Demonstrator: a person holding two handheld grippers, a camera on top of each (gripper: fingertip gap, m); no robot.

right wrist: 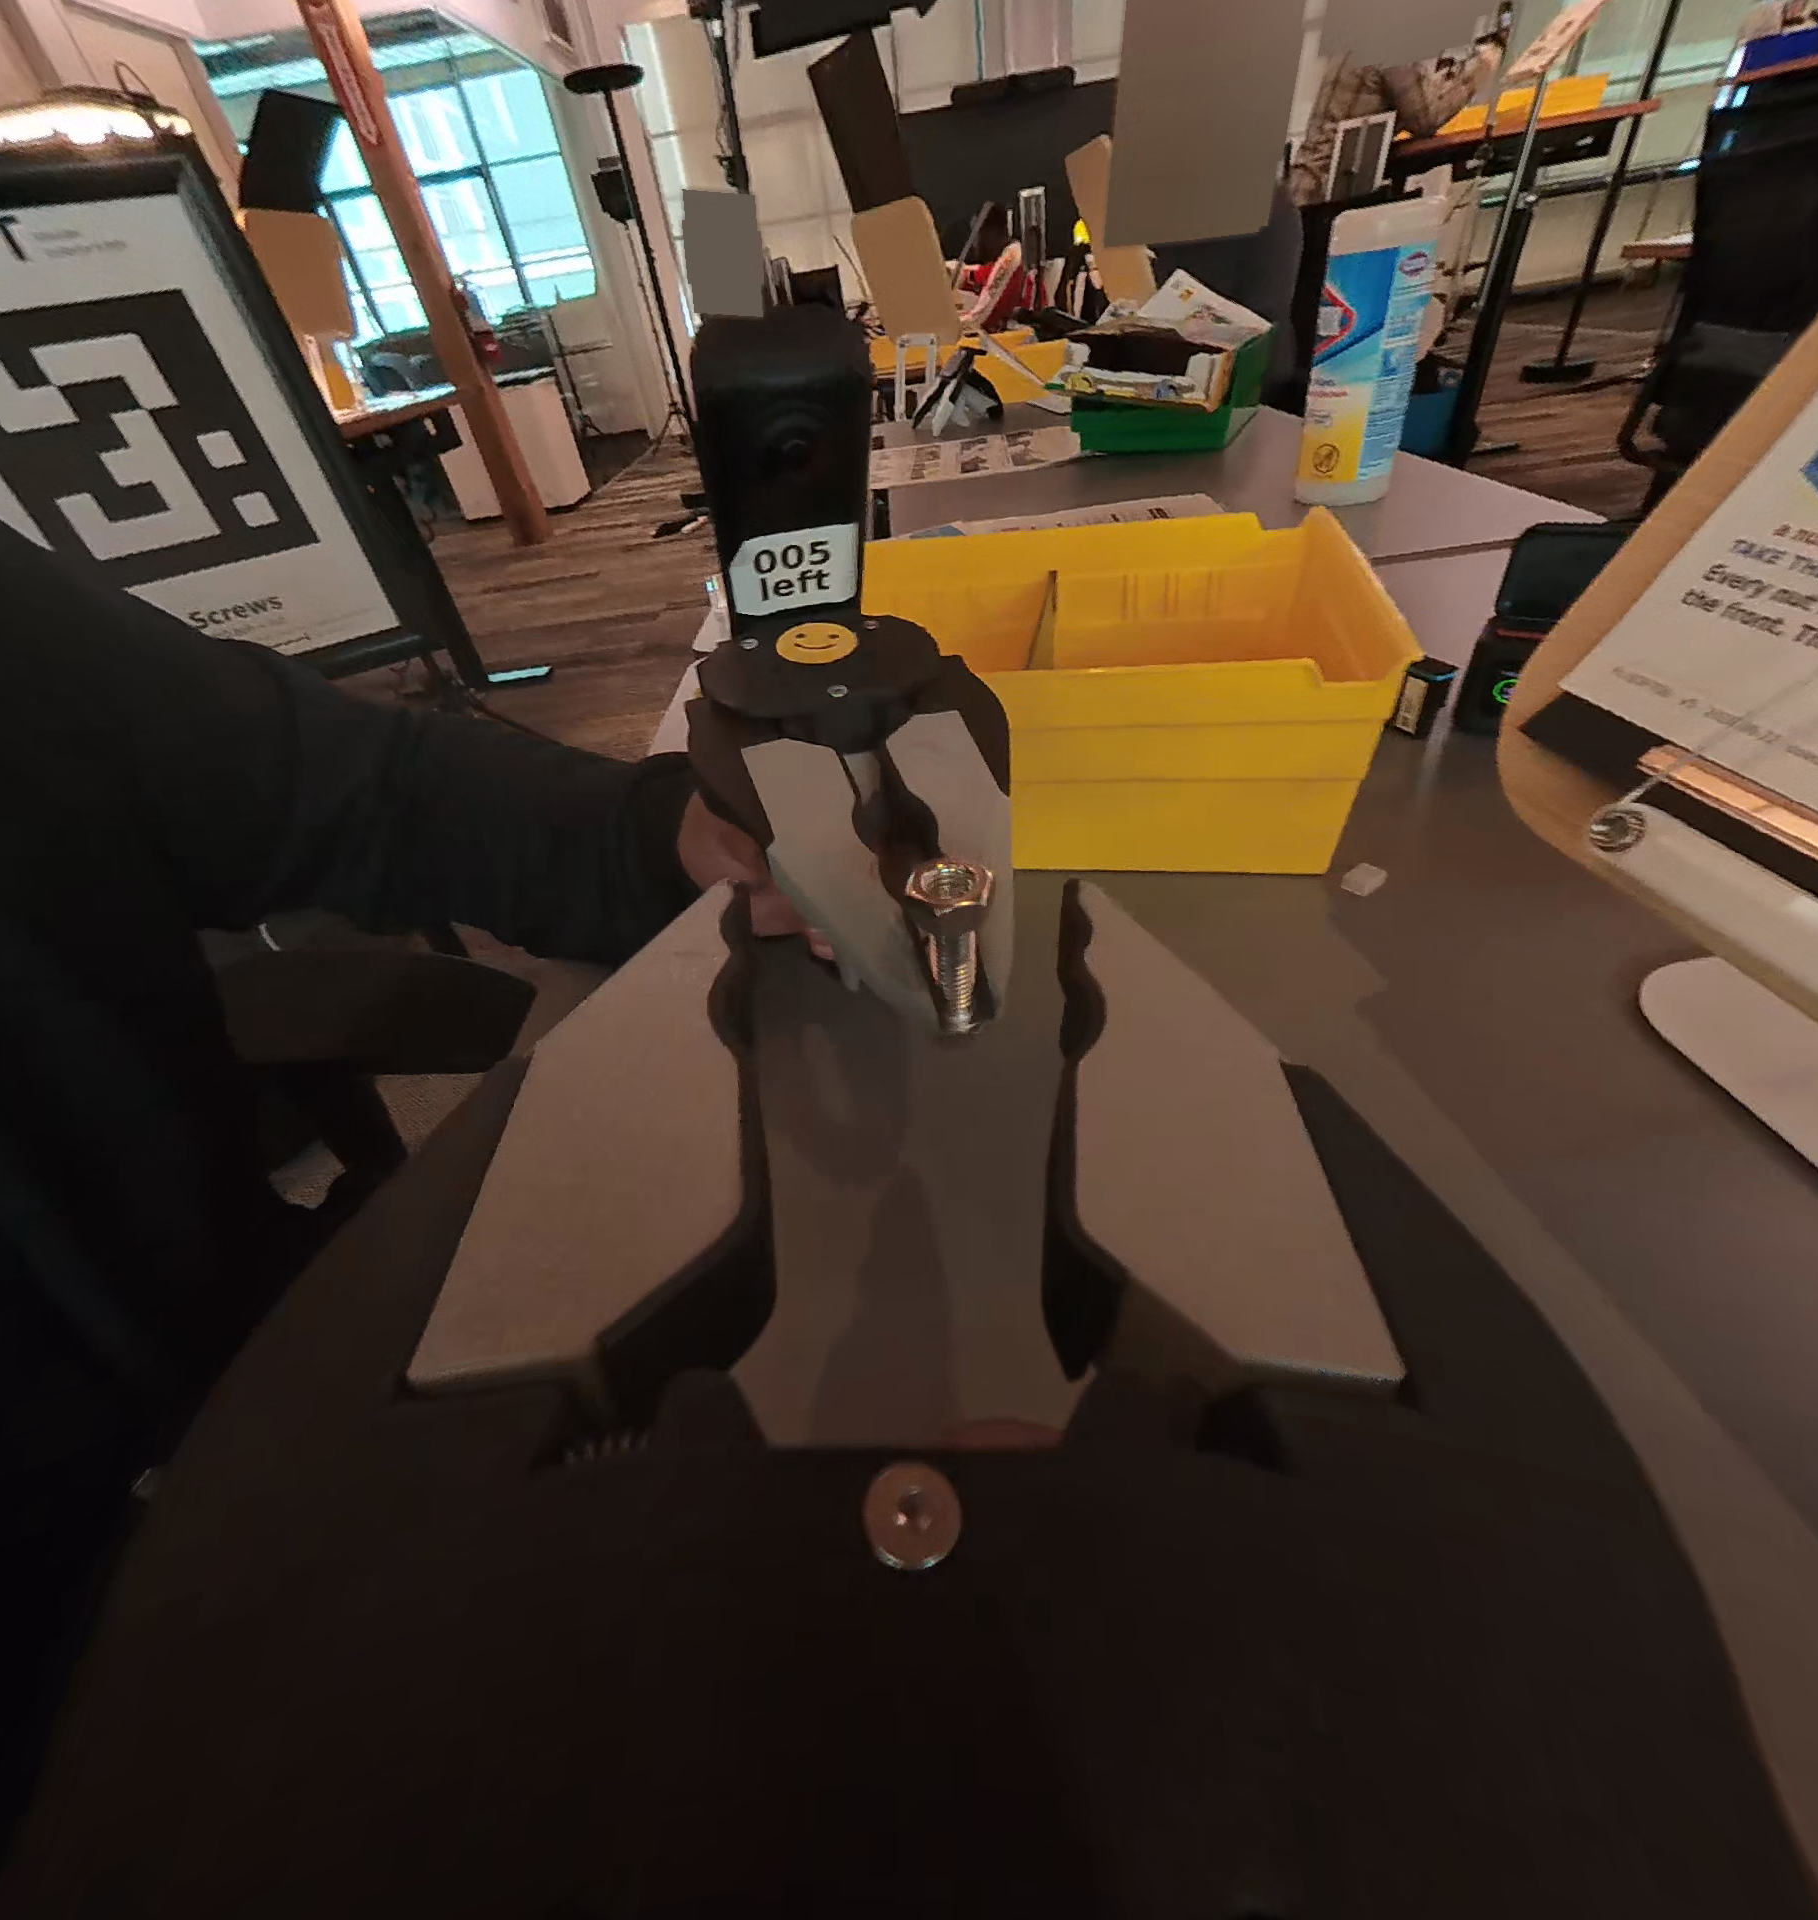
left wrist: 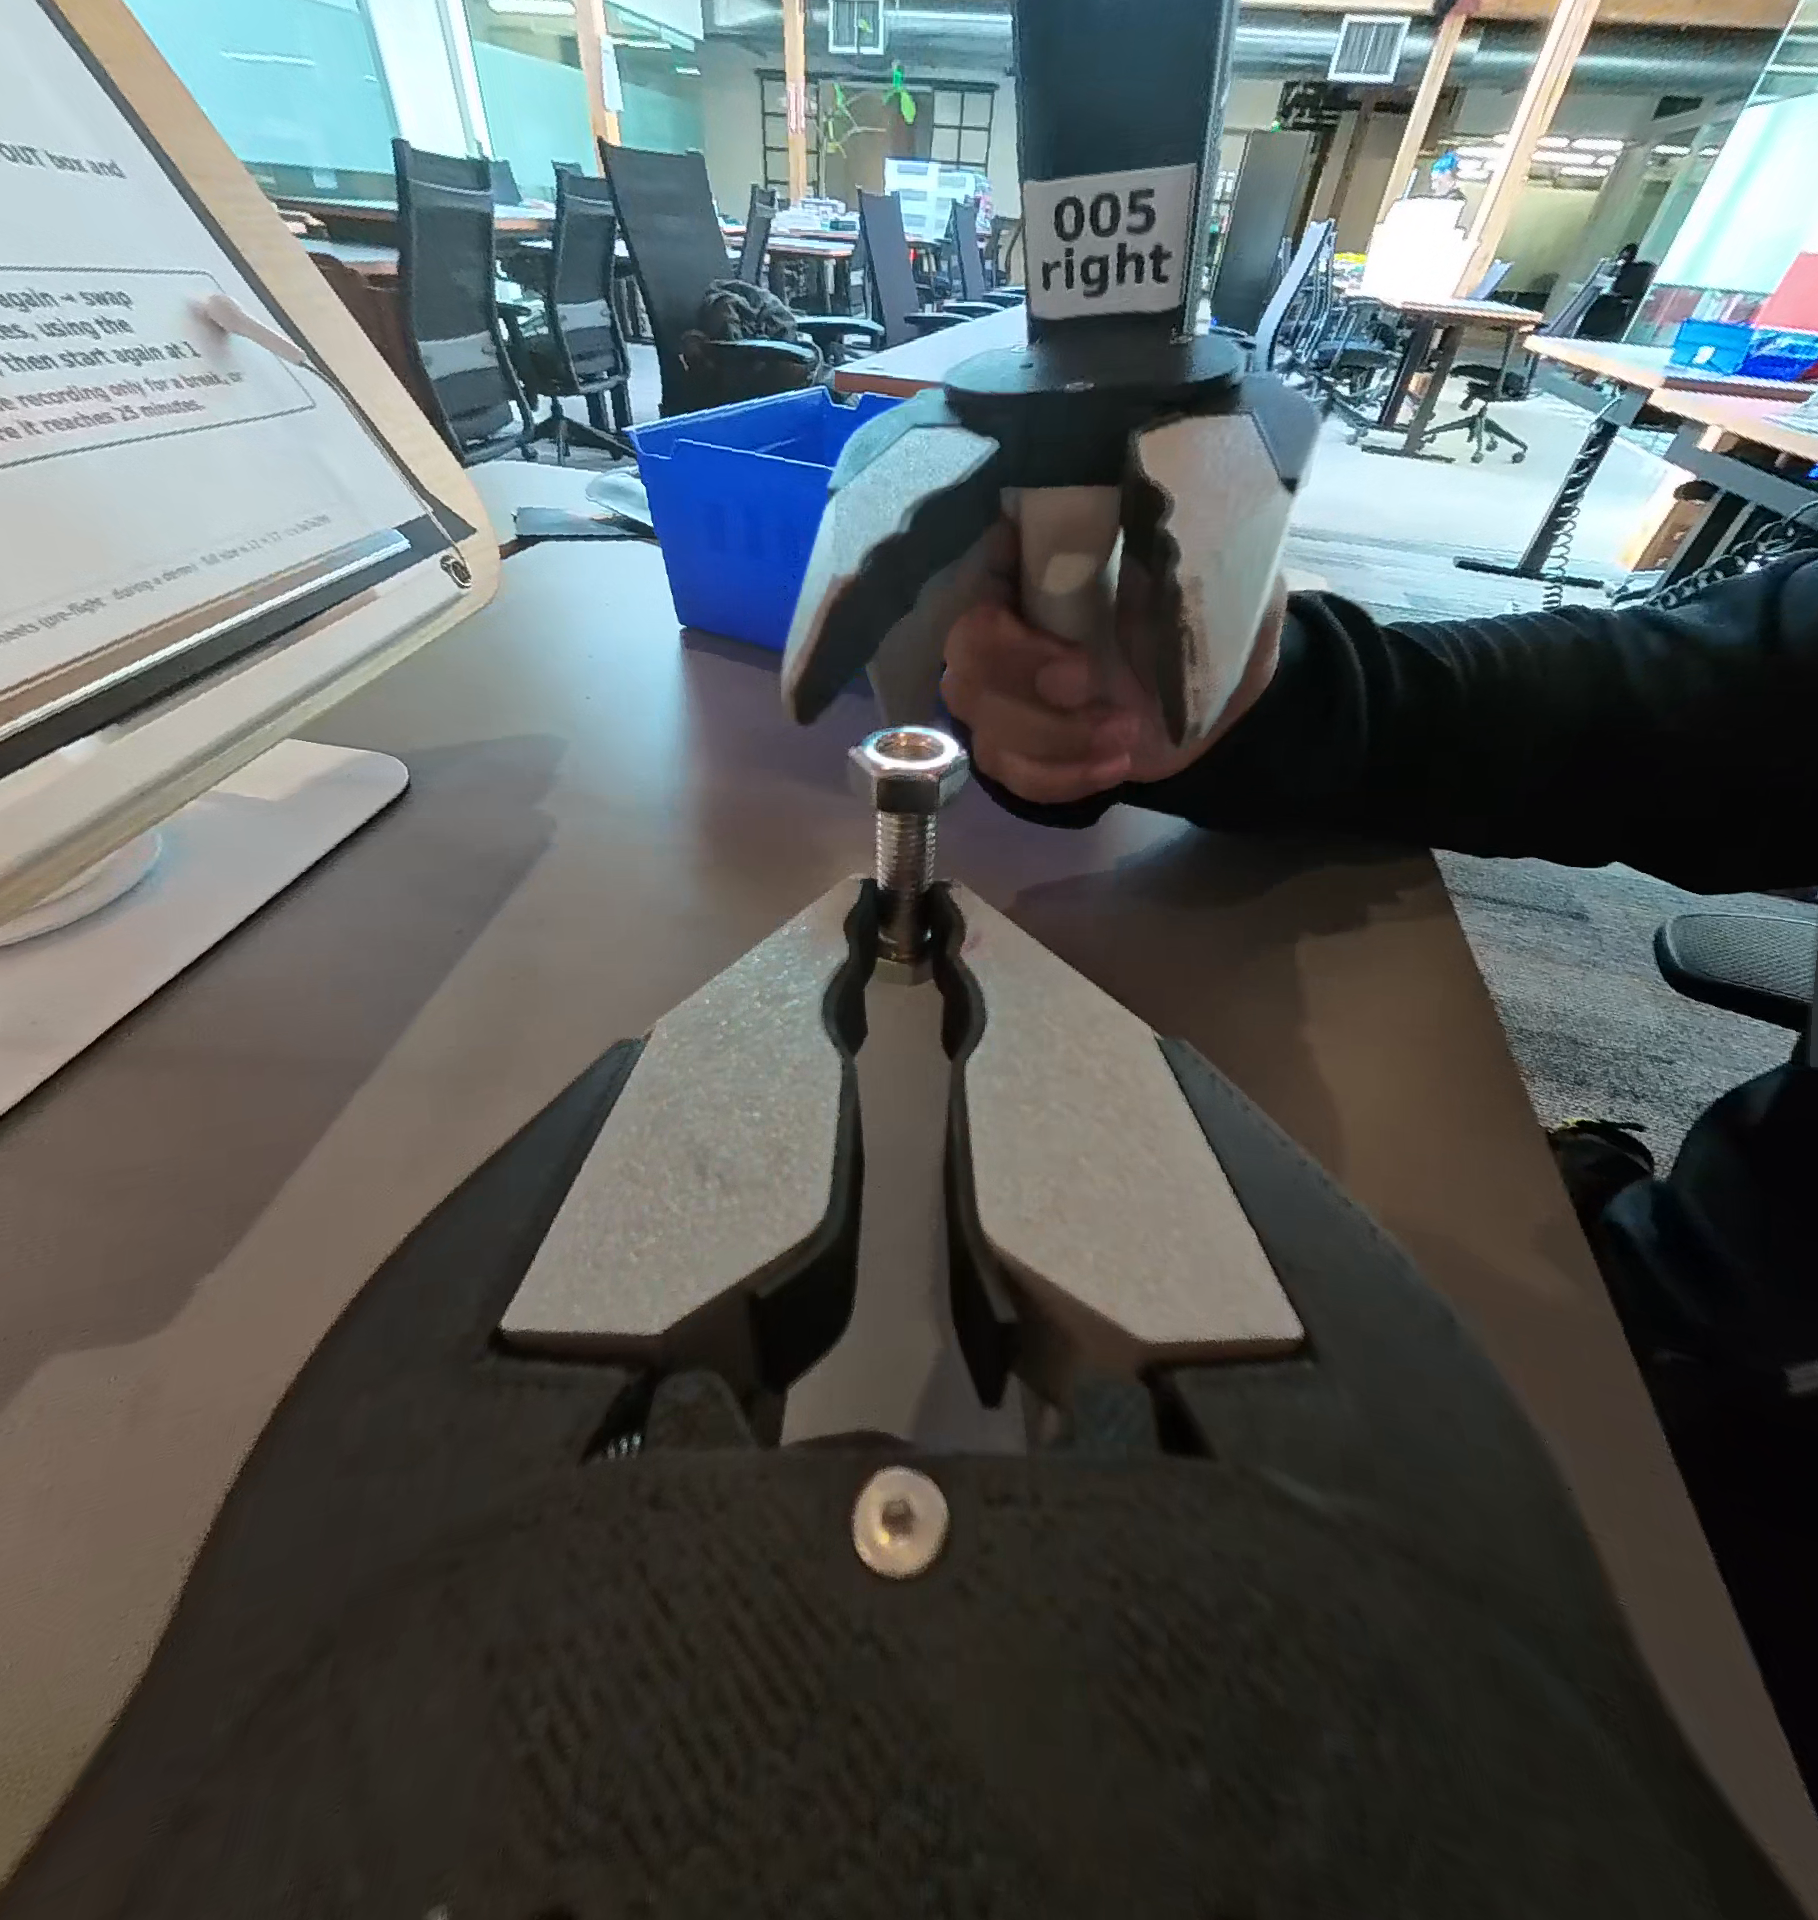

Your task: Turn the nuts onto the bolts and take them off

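Steel bolt (left wrist: 902, 883): clamped near its head in my left gripper (left wrist: 905, 940), shank pointing straight out past the fingertips.
Nut (left wrist: 907, 767): sits at the bolt's far end, on the threads.
Right gripper (right wrist: 900, 961): fingers apart, empty, facing the left; nut lies just ahead betw. them.
Next, I reckon: close right fingers on nut, spin about bolt's long axis.
Desk (left wrist: 572, 810): under both.

**Bench layout: bolt, grippers, bins**

Bolt (left wrist: 903, 868) upright over the bench (left wrist: 593, 790), its lower end between the tips of the left gripper (left wrist: 905, 935). Nut (left wrist: 907, 767) on the bolt's top end. Right gripper (left wrist: 988, 717) above and behind the nut, tips apart. One bin (left wrist: 739, 520) behind the right gripper; another bin (right wrist: 1175, 727) behind the left gripper. Document stand (left wrist: 157, 436) at the bench's left.
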